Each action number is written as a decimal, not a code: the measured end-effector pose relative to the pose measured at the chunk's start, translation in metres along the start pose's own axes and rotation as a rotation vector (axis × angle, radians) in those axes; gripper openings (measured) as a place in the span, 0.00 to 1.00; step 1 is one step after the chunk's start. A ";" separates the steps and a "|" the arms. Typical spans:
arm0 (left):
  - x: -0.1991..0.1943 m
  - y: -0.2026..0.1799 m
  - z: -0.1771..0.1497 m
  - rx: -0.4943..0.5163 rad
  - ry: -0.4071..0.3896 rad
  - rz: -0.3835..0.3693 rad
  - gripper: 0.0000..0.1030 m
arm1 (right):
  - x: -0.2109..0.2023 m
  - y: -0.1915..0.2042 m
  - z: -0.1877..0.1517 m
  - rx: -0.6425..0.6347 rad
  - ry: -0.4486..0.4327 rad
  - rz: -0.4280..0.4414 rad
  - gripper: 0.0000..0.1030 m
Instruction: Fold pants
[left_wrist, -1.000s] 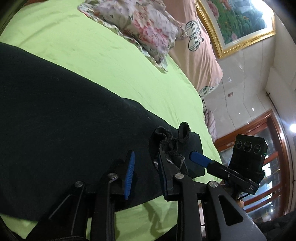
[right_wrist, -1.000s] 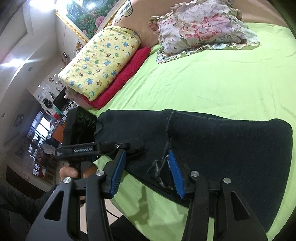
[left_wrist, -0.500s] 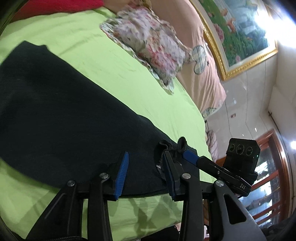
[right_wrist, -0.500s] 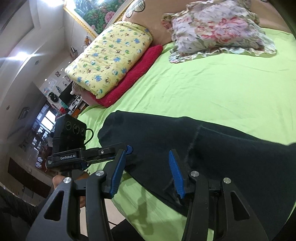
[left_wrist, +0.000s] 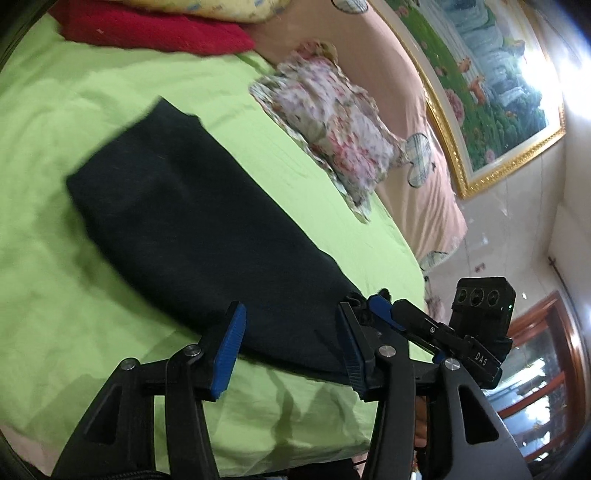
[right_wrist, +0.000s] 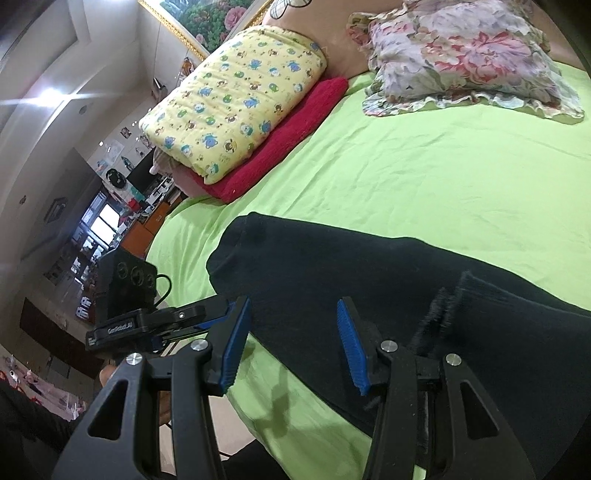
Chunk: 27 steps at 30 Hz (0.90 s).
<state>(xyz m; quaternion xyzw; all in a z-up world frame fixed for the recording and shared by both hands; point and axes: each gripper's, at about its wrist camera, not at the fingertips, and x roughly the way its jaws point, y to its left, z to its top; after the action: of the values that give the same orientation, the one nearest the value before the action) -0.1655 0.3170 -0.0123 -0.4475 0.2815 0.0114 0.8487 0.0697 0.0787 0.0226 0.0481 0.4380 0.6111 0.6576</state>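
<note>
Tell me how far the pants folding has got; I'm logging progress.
Done: the black pants lie as one long doubled strip on the green sheet. In hand: nothing; the left gripper is opening, the right gripper open, both empty. Left: probably folding the strip shorter.

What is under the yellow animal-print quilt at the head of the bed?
The yellow animal-print quilt lies on a folded red blanket; only the blanket's edge shows, the rest is covered.

Left gripper (left_wrist: 291, 349): black frame with blue pads, tilted downward; jaws were opening, with no pad pressing on anything.
Right gripper (right_wrist: 293, 349): same build, tilted downward; jaws stood parted, gripping nothing.
Relation: each gripper's tips showed beside the other's in both wrist views.
</note>
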 end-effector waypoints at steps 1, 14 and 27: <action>-0.004 0.001 -0.001 0.001 -0.002 0.002 0.50 | 0.003 0.002 0.001 -0.005 0.006 0.003 0.48; -0.048 0.042 0.000 -0.132 -0.109 0.054 0.63 | 0.040 0.021 0.027 -0.070 0.056 0.014 0.49; -0.052 0.078 0.013 -0.257 -0.149 0.133 0.70 | 0.118 0.044 0.083 -0.263 0.225 0.015 0.49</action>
<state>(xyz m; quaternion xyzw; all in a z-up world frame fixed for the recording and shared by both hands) -0.2246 0.3864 -0.0398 -0.5307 0.2432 0.1367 0.8003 0.0735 0.2287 0.0388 -0.1035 0.4248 0.6695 0.6006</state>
